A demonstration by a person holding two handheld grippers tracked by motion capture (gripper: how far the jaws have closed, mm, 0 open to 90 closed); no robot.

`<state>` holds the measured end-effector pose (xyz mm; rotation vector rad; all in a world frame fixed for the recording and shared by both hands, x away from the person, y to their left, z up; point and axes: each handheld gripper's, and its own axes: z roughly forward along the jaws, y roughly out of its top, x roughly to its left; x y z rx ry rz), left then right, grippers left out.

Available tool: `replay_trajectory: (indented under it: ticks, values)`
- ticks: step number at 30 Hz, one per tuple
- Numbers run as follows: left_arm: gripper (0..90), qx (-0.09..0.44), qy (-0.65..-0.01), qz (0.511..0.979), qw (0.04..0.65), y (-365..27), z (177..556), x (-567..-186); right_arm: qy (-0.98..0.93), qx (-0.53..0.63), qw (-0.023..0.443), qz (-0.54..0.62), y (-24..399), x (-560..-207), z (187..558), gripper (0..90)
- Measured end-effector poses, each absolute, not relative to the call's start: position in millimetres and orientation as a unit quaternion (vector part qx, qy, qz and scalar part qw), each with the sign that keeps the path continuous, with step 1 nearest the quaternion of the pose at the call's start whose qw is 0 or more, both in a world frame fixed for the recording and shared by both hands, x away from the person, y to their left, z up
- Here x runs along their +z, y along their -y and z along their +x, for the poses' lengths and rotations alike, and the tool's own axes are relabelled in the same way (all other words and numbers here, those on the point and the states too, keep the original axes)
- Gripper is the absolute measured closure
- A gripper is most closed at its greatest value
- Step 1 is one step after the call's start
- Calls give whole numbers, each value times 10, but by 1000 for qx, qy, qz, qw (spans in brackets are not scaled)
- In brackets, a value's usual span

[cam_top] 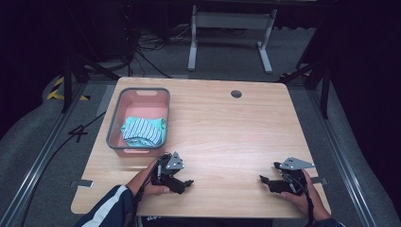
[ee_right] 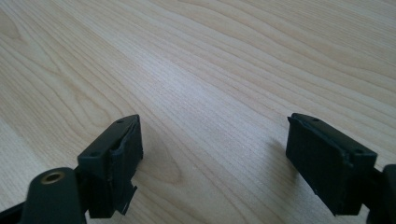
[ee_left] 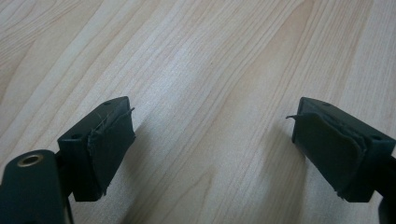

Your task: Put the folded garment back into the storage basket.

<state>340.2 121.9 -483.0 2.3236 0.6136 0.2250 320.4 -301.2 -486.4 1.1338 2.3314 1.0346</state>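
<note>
We find no brand, label or legible writing on any surface in the three views.

From the high view we take the basket (cam_top: 113, 126) as our landmark: a grey-rimmed pink tub near the left edge of the wooden table (cam_top: 227, 127). Inside it, toward its near end, lies a folded cloth (cam_top: 143, 131) striped in teal, white and dark blue. A round grommet hole (cam_top: 236, 93) sits in the tabletop well to the right of the basket, near the far edge.

The left gripper (cam_top: 182, 184) is held in the person's left hand (cam_top: 150, 182) just in front of the basket's near wall, low over the table, jaws pointing right. The right gripper (cam_top: 265, 182) is held in the right hand (cam_top: 298, 194) well to the right of the basket, near the front right corner, jaws pointing left toward the other gripper. A grey three-cornered plate tops each. A dark sleeve with white stripes (cam_top: 111, 208) covers the left forearm.

The left gripper view adds what the high view cannot resolve: the left gripper (ee_left: 210, 140) has its jaws spread wide with bare wood grain between them and nothing held, and the pad (ee_left: 109, 149) lining is frayed and peeling at the edges. In the right gripper view, the right gripper (ee_right: 212, 154) likewise stands wide apart and empty over bare tabletop, with a torn pad (ee_right: 122, 186) edge on one jaw.
</note>
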Motion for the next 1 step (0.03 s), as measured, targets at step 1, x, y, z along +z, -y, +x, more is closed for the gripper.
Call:
replay_trajectory:
  ticks: [1]
  values:
    - [126, 86, -238, 900, 355, -1218, 3401, -4830, -822, 365, 174, 400, 3012, -4864, 3204, 193]
